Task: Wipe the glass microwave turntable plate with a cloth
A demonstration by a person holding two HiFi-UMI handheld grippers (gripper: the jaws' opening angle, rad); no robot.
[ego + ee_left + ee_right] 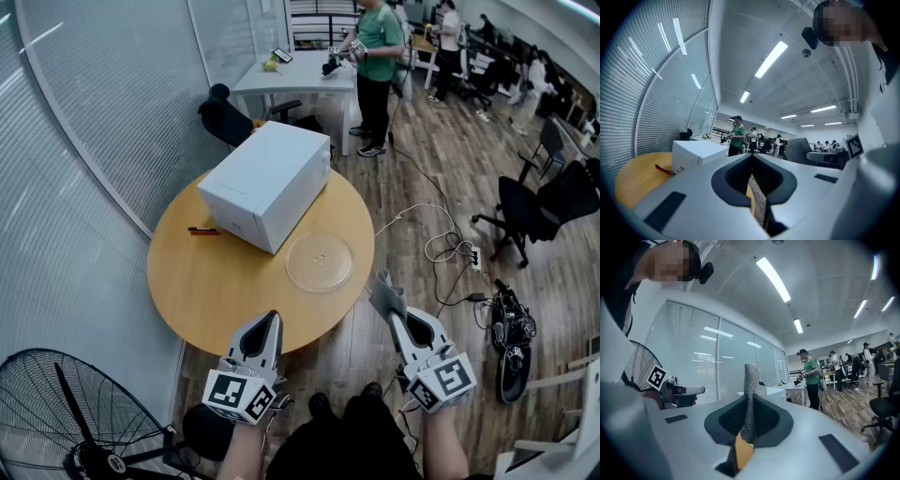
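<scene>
Plainly, the glass turntable plate [319,262] lies flat on the round desk [187,281], near its right edge and just beside the white microwave [267,183]. Being round, it has no long axis and points nowhere. It sits ahead and slightly left of the right tool [401,317], which is clenched on a grey cloth [382,293] and is the nearer one. The left tool [266,323], clamped shut on nothing, hovers at the desk's near edge.
</scene>
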